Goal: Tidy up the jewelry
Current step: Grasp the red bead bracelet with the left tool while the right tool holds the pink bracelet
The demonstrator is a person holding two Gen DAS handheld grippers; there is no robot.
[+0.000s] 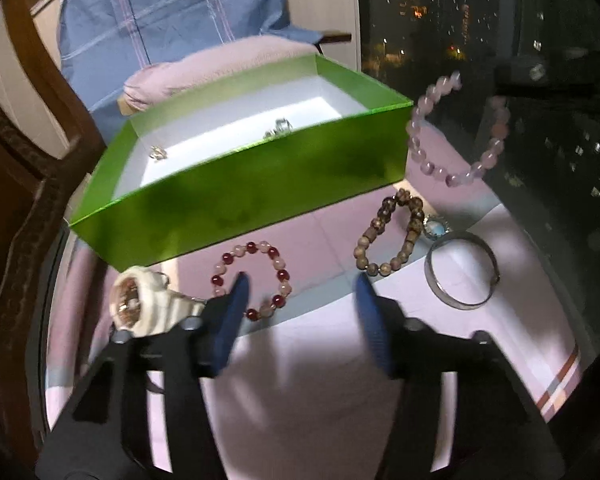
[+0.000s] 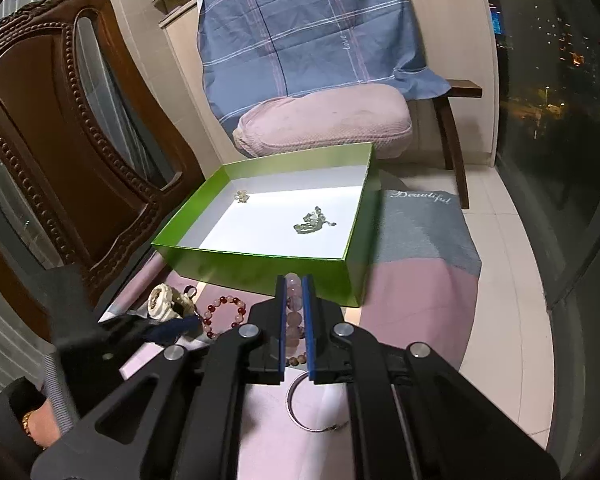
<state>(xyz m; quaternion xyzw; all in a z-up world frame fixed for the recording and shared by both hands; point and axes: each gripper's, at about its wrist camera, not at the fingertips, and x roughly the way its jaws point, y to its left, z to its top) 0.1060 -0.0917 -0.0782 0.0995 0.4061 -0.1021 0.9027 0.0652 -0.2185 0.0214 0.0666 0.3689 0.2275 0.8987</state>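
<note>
Above the pink cloth (image 1: 320,380), a pale pink bead bracelet (image 2: 294,300) is clamped between the jaws of the right hand-held gripper (image 2: 294,280), lifted just before the green box (image 2: 260,268). The left hand-held gripper (image 1: 300,280) is held released, nothing between its jaws, over a red bead bracelet (image 1: 278,276).

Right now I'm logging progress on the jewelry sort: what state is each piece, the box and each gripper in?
Green box: open, two small pieces inside.
Pale pink bead bracelet: lifted, clamped in right gripper.
Red-and-pink bracelet: flat on cloth, left gripper open over it.
Brown bead bracelet: on cloth.
Silver bangle: on cloth.
White watch: on cloth.
</note>
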